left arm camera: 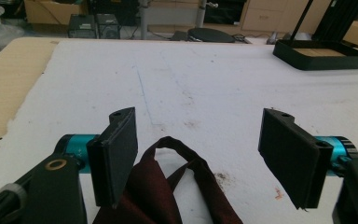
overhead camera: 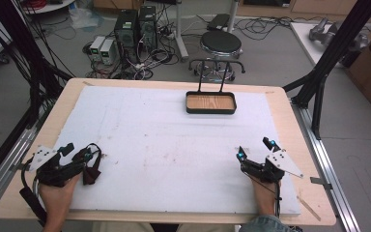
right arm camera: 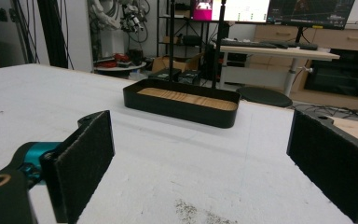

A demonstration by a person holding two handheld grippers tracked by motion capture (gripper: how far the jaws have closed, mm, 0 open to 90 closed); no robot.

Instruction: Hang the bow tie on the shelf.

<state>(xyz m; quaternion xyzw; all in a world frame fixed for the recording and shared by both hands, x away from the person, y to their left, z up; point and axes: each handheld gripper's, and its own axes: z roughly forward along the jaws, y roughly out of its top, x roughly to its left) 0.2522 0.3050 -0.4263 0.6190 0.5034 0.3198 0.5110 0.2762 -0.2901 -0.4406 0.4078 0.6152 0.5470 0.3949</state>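
The left gripper [left arm camera: 198, 158] has its jaws spread wide, with nothing clamped. Between them, low in the left gripper view, lies a dark red cloth [left arm camera: 168, 196] with a looped strap; it sits close against the inner face of the jaw on the left of that view, though whether it touches is hard to tell. From above, the left gripper [overhead camera: 77, 155] rests at the near left of the counter, the cloth [overhead camera: 92, 170] bunched by its tip, and the person's left hand [overhead camera: 55, 198] grips it from behind.

The right gripper [right arm camera: 200, 172] also stands wide open, with bare white sheet between its jaws. In the high view the right gripper [overhead camera: 253, 150] sits at the near right, held by the right hand [overhead camera: 264, 193].

A white sheet [overhead camera: 164, 145] covers most of the wooden counter [overhead camera: 290, 116]. At the far side, right of centre, stands a black tray [overhead camera: 210, 110] with a wooden floor and two thin black uprights rising from it, well apart from both grippers. Beyond the counter are a round stool [overhead camera: 221, 43] and computer towers [overhead camera: 135, 26] among cables on the floor.
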